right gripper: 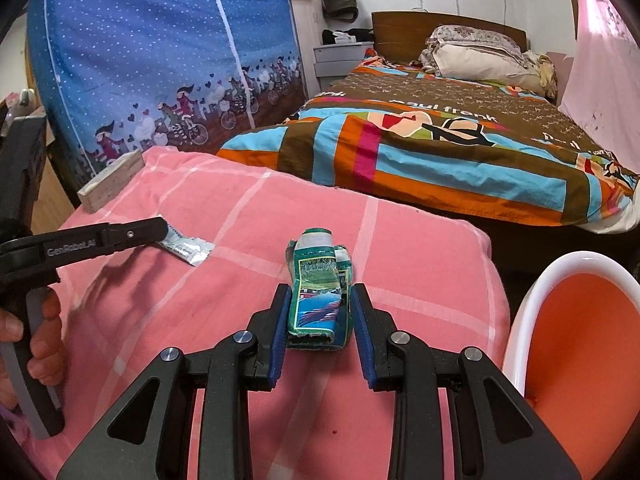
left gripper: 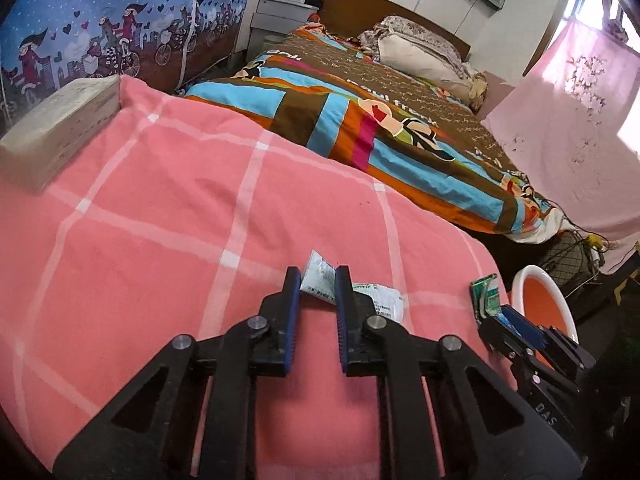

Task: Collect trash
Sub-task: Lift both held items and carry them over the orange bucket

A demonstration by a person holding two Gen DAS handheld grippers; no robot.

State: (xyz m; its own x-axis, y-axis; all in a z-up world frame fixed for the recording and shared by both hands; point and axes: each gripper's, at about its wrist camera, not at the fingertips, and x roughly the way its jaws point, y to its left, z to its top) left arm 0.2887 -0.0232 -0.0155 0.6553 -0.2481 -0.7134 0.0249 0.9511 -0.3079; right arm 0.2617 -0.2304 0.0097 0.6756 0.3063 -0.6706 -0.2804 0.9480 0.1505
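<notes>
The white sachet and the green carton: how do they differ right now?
The white sachet lies flat and thin; the green carton is bulky and crumpled. The sachet sits at the left claw, whose jaws straddle it with gaps; the carton sits between the right claw jaws. Both rest on the pink blanket.

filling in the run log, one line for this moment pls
left gripper: open over wrapper | right gripper: around carton, not clamped | bin: right of bed

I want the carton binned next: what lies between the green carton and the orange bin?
Nothing visible does. The green carton sits between the right gripper fingers on the pink blanket, and the orange bin stands open just off the blanket's right edge.
</notes>
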